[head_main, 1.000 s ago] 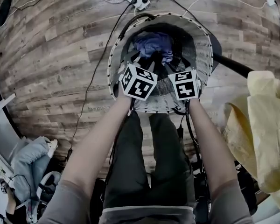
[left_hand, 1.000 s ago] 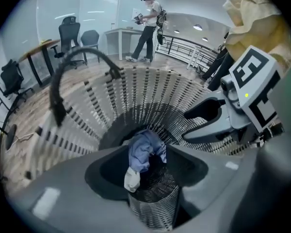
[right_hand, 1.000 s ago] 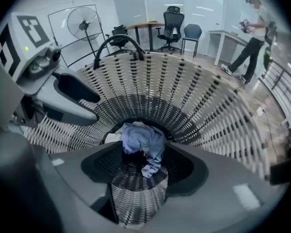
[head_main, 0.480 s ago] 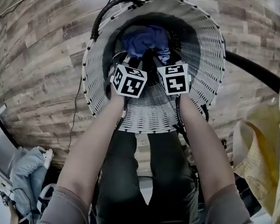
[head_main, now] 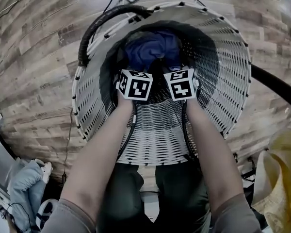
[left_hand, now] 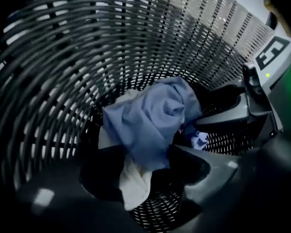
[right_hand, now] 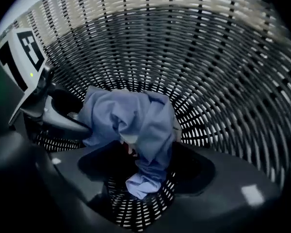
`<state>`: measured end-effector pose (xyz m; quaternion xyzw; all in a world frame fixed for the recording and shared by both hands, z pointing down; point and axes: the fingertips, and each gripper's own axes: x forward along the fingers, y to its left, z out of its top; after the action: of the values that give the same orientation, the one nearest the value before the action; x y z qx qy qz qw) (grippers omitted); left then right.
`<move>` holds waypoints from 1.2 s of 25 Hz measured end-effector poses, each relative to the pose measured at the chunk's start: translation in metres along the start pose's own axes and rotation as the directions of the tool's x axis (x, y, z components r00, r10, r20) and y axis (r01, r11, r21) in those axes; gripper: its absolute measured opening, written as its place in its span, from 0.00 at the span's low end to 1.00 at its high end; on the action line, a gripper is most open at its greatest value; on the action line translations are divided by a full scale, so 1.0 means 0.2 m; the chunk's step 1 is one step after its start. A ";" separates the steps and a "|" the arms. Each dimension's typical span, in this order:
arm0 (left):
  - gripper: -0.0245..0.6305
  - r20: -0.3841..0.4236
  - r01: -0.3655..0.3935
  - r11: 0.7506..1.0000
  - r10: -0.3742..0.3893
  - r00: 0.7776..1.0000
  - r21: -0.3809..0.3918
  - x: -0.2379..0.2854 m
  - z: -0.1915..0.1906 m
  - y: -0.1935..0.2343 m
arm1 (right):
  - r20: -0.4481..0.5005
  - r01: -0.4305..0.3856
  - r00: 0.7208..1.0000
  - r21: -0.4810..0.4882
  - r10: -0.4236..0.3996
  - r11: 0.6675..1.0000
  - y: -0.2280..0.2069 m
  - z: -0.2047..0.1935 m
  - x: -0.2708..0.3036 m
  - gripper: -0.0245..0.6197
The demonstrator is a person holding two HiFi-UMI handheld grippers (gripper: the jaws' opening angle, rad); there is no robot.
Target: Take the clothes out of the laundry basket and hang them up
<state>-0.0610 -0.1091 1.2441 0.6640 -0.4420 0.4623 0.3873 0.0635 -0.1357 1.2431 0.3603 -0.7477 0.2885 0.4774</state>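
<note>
At the bottom of the laundry basket (head_main: 223, 81): blue garment (head_main: 153, 50), bunched, on a white cloth (left_hand: 133, 183). Straight ahead of and below both grippers, deep inside the basket. Long fold roughly in line with the right gripper (right_hand: 140, 176). Blue tail in its gap, not pinched; jaws spread, just been opening wider. Left gripper (left_hand: 148, 191) spread too, over white cloth and blue hem, gripping nothing. About equally near; probably right first. Nothing out or hung yet.
</note>
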 end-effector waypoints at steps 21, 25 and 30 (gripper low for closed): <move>0.14 0.045 -0.024 0.980 0.034 0.998 -0.199 -0.08 -0.02 0.08 | -0.024 0.020 1.000 0.136 -0.017 0.990 -0.10 0.01 0.01 0.13; 0.14 0.047 -0.029 0.972 0.042 0.998 -0.233 -0.26 0.02 0.08 | -0.021 0.038 0.999 0.212 -0.034 0.976 -0.13 0.04 -0.16 0.13; 0.13 0.063 -0.035 0.977 0.050 0.997 -0.210 -0.55 0.08 0.07 | 0.024 0.067 0.997 0.302 -0.077 0.951 -0.14 0.11 -0.49 0.13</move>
<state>-0.0896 -0.1033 1.1358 0.6254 -0.5153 0.3985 0.4296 0.1025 -0.1434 1.1465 0.4608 -0.6898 0.3748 0.4140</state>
